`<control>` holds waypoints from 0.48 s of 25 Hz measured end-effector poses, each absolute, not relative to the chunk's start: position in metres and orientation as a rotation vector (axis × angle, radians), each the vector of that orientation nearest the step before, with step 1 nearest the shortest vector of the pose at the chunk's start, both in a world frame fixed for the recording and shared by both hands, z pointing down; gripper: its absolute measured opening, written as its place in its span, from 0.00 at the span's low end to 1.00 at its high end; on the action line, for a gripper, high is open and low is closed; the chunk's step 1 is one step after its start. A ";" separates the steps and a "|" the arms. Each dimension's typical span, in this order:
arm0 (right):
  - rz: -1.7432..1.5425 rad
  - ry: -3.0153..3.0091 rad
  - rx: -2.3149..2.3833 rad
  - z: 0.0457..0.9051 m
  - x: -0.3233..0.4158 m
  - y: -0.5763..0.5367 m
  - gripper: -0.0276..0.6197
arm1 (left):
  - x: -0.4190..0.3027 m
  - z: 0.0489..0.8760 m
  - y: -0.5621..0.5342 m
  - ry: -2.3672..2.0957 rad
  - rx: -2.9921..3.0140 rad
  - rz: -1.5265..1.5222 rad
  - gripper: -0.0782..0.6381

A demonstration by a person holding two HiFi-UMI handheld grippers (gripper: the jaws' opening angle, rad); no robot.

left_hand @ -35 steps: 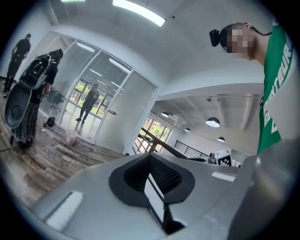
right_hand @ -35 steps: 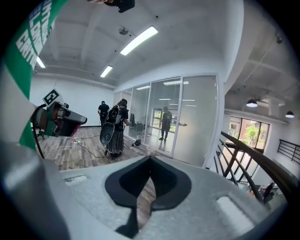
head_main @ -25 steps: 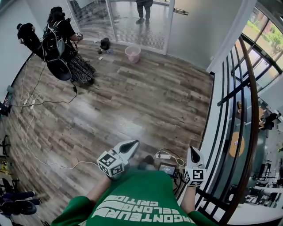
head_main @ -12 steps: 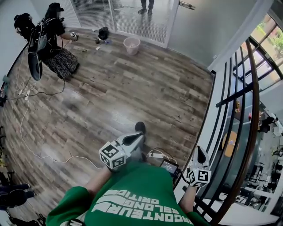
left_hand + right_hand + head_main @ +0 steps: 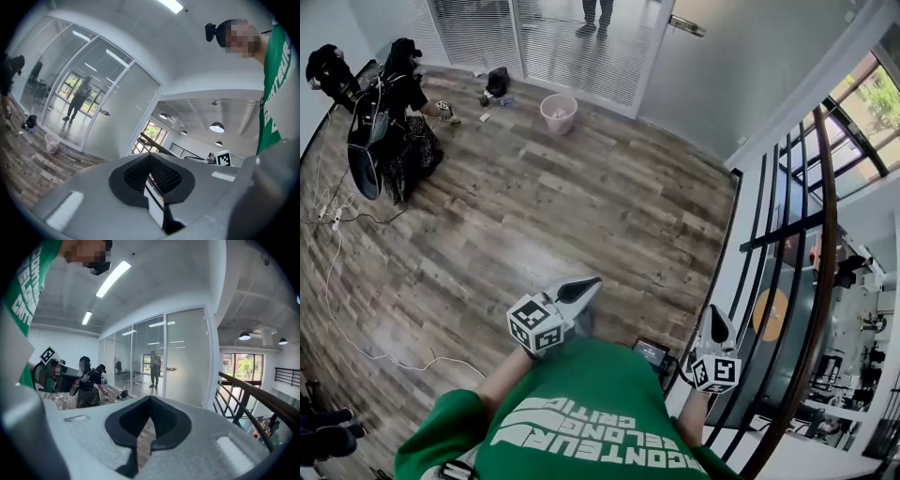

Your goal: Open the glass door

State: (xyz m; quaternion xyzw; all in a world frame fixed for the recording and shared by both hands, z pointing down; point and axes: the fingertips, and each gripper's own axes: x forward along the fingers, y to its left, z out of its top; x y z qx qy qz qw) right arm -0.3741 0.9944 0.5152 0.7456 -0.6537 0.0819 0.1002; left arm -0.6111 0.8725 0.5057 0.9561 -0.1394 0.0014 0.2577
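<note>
The glass door [image 5: 628, 42] stands in the far glass wall across the wooden floor, with its metal handle [image 5: 686, 26] near its right edge. It also shows in the left gripper view as the door [image 5: 117, 117] and in the right gripper view as the door [image 5: 185, 362] with the handle [image 5: 171, 369]. My left gripper [image 5: 586, 284] is held out in front of the green shirt, its jaws together with nothing between them. My right gripper [image 5: 717, 317] is beside the railing, also shut and holding nothing. Both are far from the door. The left gripper [image 5: 151, 155] and right gripper [image 5: 151, 400] point level toward the wall.
A pink bucket [image 5: 558, 113] stands before the glass wall. A person with a backpack [image 5: 389, 112] bends at the left, with bags and cables [image 5: 333, 253] on the floor. A black railing [image 5: 787, 244] runs along the right. Another person [image 5: 598, 11] stands behind the glass.
The whole view has moved toward the glass wall, and both grippers have been carried forward with it. The person with the backpack has bent lower and slid left in the view.
</note>
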 end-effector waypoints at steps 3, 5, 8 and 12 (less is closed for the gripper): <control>0.233 -1.937 2.208 0.512 -0.364 0.954 0.03 | -0.599 0.503 0.832 -0.373 2.598 0.003 0.13; 0.239 -1.938 2.213 0.513 -0.359 0.932 0.03 | -0.589 0.503 0.806 -0.364 2.607 0.015 0.13; 0.274 -1.943 2.213 0.518 -0.357 0.909 0.03 | -0.579 0.501 0.778 -0.351 2.616 0.037 0.13; 0.321 -1.932 2.210 0.530 -0.341 0.894 0.03 | -0.567 0.511 0.759 -0.367 2.593 0.061 0.13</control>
